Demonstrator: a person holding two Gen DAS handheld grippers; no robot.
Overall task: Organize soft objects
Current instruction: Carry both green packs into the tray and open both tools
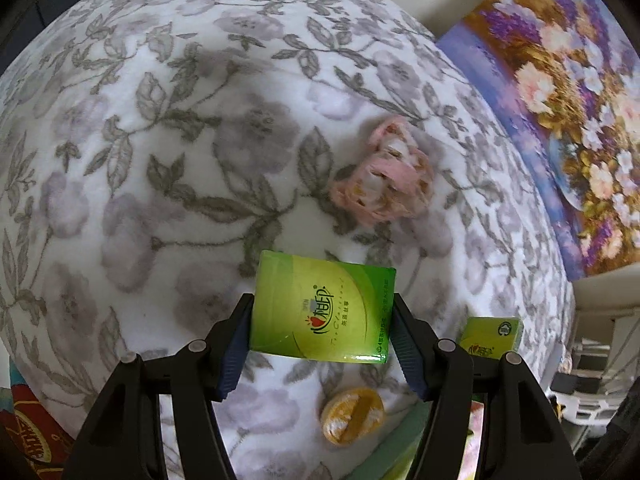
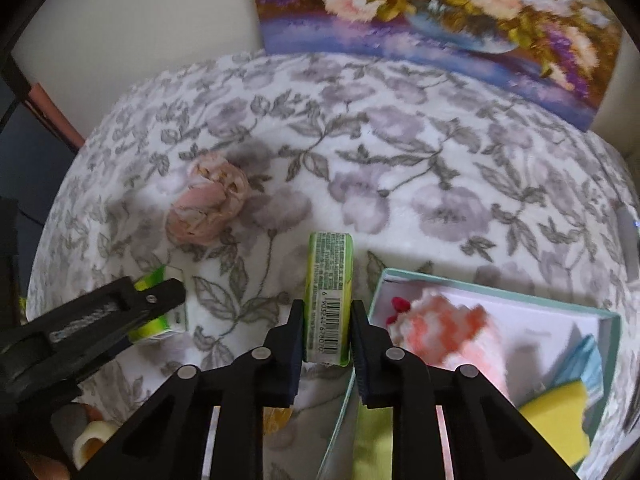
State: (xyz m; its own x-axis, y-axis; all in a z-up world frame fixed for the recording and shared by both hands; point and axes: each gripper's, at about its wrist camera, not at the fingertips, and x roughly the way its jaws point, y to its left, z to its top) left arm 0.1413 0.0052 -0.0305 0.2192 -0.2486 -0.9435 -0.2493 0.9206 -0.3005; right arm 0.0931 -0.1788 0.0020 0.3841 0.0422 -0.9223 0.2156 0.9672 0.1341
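Left tongs [image 1: 322, 330]: clamped across the wide face of a green tissue pack [image 1: 322, 307], held above the floral blanket [image 1: 160, 140].
Right tongs [image 2: 326, 322]: clamped on the narrow sides of a second green tissue pack [image 2: 329, 296], barcode side up.
Teal box [image 2: 480, 288]: sat on the blanket just right of my right tongs; held a pink-and-white knitted piece [image 2: 444, 330], a yellow sponge [image 2: 556, 420] and a blue cloth [image 2: 588, 364].
Pink scrunchie [image 1: 384, 172]: lay loose on the blanket.

The right gripper [image 2: 326, 332] pinched a green tissue pack [image 2: 329, 298] on edge — barcode up — over the floral blanket [image 2: 400, 168], beside a teal box [image 2: 612, 332]; a pink bundle [image 2: 208, 208] lay apart.
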